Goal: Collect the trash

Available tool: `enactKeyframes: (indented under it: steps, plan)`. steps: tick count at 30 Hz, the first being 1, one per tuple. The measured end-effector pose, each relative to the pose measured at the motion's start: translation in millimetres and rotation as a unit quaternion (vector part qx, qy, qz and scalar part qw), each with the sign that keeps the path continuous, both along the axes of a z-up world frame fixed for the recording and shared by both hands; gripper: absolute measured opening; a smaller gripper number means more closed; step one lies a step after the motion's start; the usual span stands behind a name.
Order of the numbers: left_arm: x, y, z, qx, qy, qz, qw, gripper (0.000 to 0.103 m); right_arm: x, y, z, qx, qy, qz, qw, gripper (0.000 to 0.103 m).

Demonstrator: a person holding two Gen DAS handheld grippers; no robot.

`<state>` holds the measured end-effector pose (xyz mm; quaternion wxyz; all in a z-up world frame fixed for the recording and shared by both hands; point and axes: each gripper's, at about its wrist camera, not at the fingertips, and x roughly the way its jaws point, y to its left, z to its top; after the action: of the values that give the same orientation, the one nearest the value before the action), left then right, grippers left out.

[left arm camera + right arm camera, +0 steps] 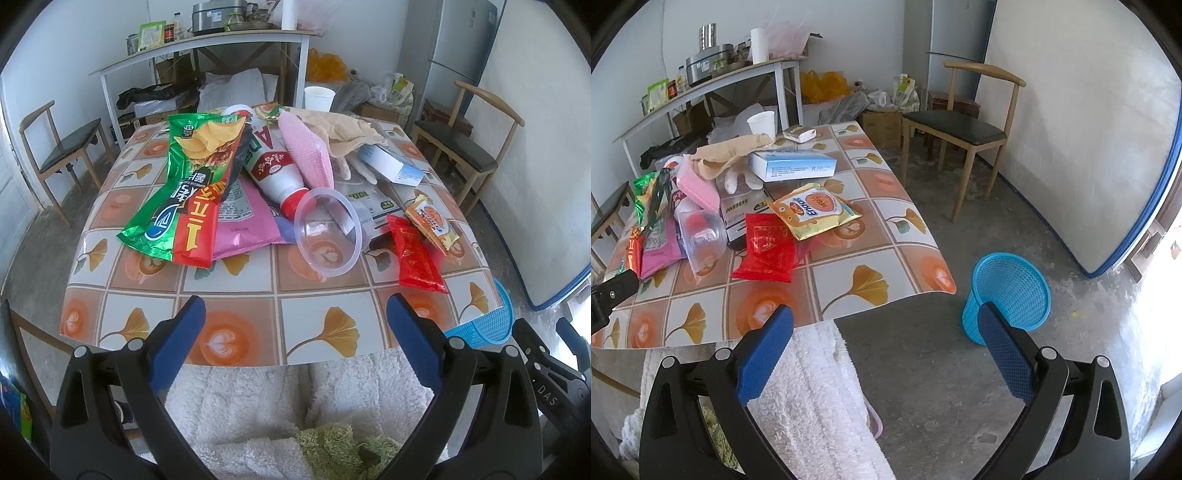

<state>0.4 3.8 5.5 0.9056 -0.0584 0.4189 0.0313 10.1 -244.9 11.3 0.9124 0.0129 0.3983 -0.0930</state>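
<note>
Trash lies in a heap on the patterned table [236,280]: a green chip bag [184,173], a pink bag [243,221], a white bottle with a red neck [273,173], a clear plastic cup [328,232] on its side, a red packet [415,254], a yellow packet [432,221], a blue-white box [391,162]. A blue mesh bin [1010,291] stands on the floor right of the table. My left gripper [295,314] is open and empty over the near table edge. My right gripper [886,325] is open and empty, between table corner and bin.
A white paper cup [318,98], a pink sponge [306,147] and beige gloves [343,129] lie at the back of the table. Wooden chairs [960,125] stand left and right. A white shelf [207,48] with kitchenware stands behind. White fleece [812,398] covers the person's lap.
</note>
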Motion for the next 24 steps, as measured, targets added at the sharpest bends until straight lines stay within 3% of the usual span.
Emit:
enactKeyframes:
  steps: [24]
  plan:
    - [0.9,2.6,-1.1,0.001,0.001,0.0,1.0,0.094,0.0,0.0,-0.3,0.004,0.001,0.001,1.0,0.097]
